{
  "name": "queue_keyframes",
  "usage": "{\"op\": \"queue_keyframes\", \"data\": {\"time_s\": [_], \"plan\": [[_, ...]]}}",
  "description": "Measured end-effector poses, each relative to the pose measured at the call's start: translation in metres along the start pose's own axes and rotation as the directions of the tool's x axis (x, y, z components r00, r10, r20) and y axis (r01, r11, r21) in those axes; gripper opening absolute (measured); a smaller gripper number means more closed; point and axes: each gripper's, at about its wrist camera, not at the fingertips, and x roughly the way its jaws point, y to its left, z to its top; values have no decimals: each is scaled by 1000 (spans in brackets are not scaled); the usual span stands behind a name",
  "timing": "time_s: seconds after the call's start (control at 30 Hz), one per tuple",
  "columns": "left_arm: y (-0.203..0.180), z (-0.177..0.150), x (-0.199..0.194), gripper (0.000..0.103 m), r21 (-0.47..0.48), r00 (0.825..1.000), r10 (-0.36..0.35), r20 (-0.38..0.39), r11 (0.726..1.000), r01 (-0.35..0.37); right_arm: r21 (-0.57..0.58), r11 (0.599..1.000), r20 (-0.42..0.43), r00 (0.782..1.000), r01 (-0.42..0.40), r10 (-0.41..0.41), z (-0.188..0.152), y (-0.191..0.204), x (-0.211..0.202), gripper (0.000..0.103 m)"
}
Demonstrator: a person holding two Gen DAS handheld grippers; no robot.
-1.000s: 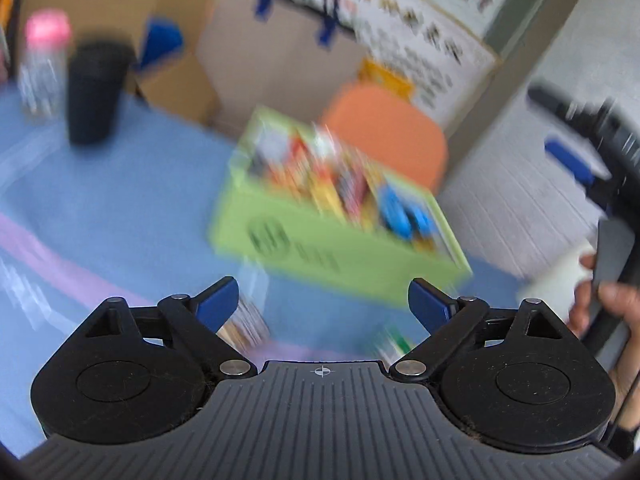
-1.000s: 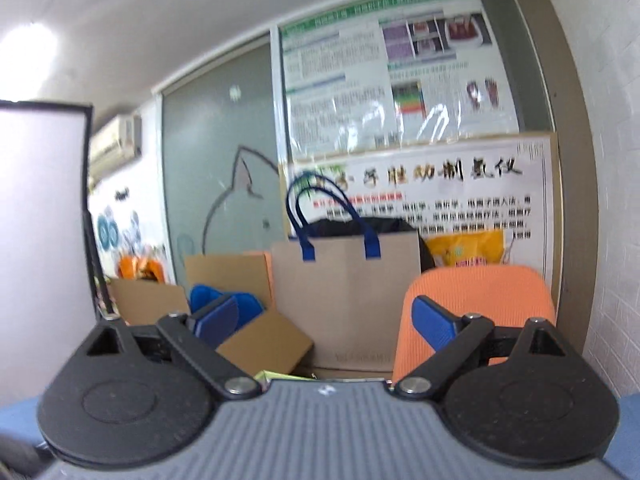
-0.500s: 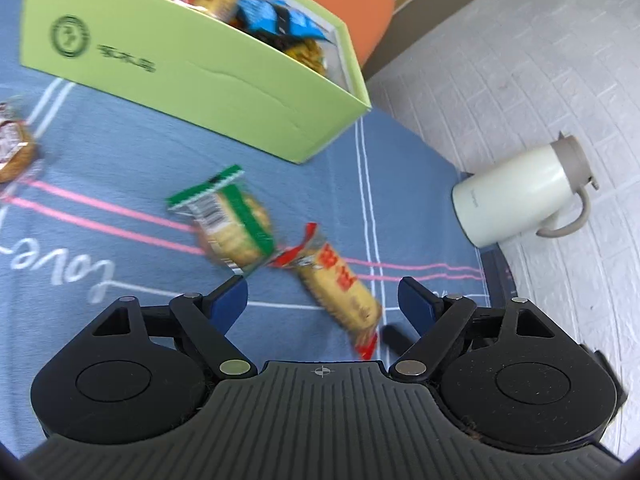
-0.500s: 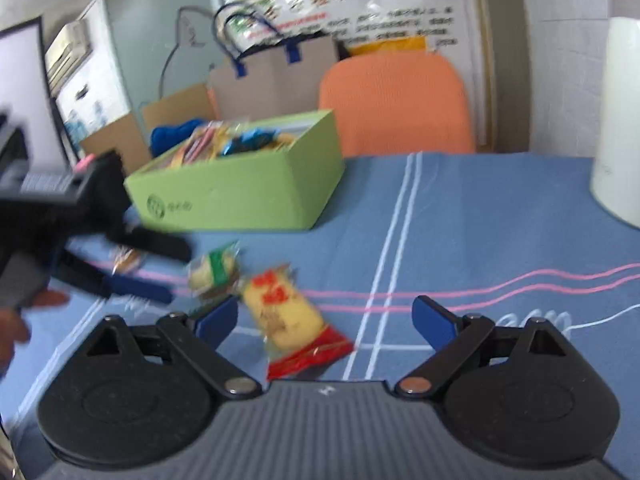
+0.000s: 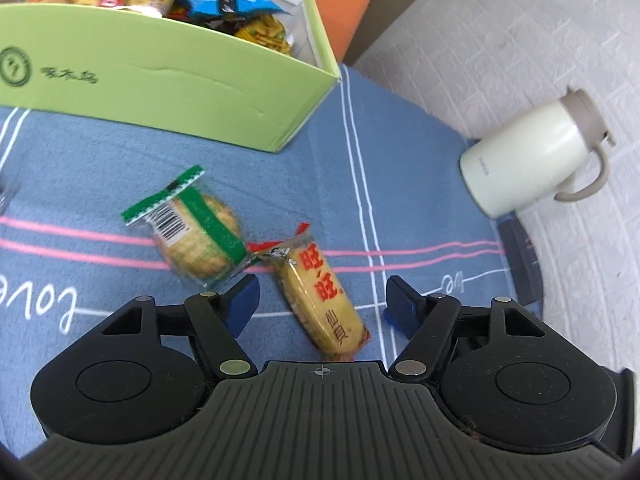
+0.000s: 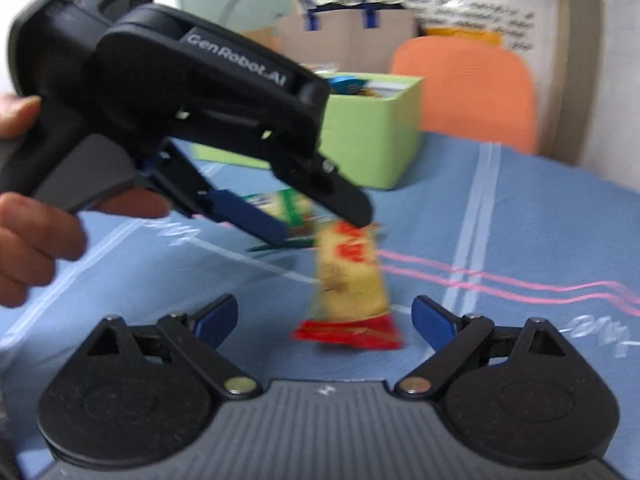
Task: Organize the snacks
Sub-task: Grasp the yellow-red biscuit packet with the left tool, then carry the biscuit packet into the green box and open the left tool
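A yellow rice-cracker packet with red ends [image 5: 320, 296] [image 6: 352, 276] lies on the blue cloth. My left gripper [image 5: 322, 302] [image 6: 322, 226] straddles it, jaws closing, with a gap still showing on both sides of the packet. A green-striped cracker packet [image 5: 196, 232] [image 6: 288, 208] lies just left of it, outside the jaws. My right gripper [image 6: 324, 316] is open and low over the cloth, the yellow packet's red near end just ahead of its fingers. The green snack box [image 5: 160, 80] [image 6: 368, 140], filled with several packets, stands behind.
A white jug [image 5: 532, 156] stands at the table's right edge by the brick wall. An orange chair [image 6: 464, 88] and a paper bag [image 6: 348, 28] sit behind the table. A person's hand [image 6: 32, 232] holds the left gripper's handle.
The left gripper swung from the box down over the two packets and its jaws narrowed. The right gripper tipped down from the wall to the table, nearing the yellow packet.
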Motion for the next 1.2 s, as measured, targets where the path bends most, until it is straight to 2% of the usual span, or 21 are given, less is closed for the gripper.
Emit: {"op": "queue_keyframes", "data": {"time_s": [0.03, 0.13, 0.2, 0.23, 0.3, 0.33, 0.37, 0.43, 0.57, 0.73, 0.93, 1.07, 1.2], "plan": [[-3, 0, 3, 54, 8, 1000, -2, -14, 1000, 2, -1, 1000, -3, 1000, 30, -30, 2, 1, 1, 93], [-8, 0, 11, 50, 27, 999, 11, -31, 1000, -10, -24, 999, 1, 999, 40, -40, 5, 5, 4, 92], [-9, 1, 20, 46, 35, 999, 44, -30, 998, -43, -43, 997, -2, 998, 58, -58, 7, 7, 9, 84], [-7, 0, 25, 44, 29, 997, 60, -40, 998, -59, -43, 997, -12, 998, 67, -67, 7, 6, 13, 76], [-7, 0, 27, 41, 42, 998, 52, -33, 998, -51, -32, 997, -43, 997, 67, -68, 6, 3, 23, 63], [-8, 0, 28, 34, 50, 998, 55, -35, 997, -53, -13, 998, -30, 998, 53, -54, 4, 2, 24, 58], [-7, -1, 29, 15, 59, 998, 48, -49, 997, -46, -6, 998, -23, 998, 56, -56, 4, 2, 20, 43], [-3, -4, 27, 14, 47, 998, 0, -58, 999, 3, -6, 997, -18, 997, 79, -79, 4, 7, 14, 43], [5, -11, 4, 13, 25, 997, -76, -19, 997, 76, -13, 994, 30, 994, 106, -105, 5, 22, -5, 43], [11, 7, -39, 13, 35, 991, -94, 97, 995, 91, -46, 995, 99, 991, 92, -87, 33, 41, -19, 43], [23, 71, -75, 13, 35, 975, -51, 215, 998, 44, -89, 995, 203, 979, 45, -26, 97, 50, 4, 43], [23, 119, -65, 13, 32, 969, -14, 248, 999, 6, -80, 996, 227, 974, 27, -8, 138, 32, 39, 43], [28, 166, -36, 11, 13, 967, 15, 256, 1000, -19, -7, 1000, 228, 974, 18, -15, 167, 3, 81, 43]]}}
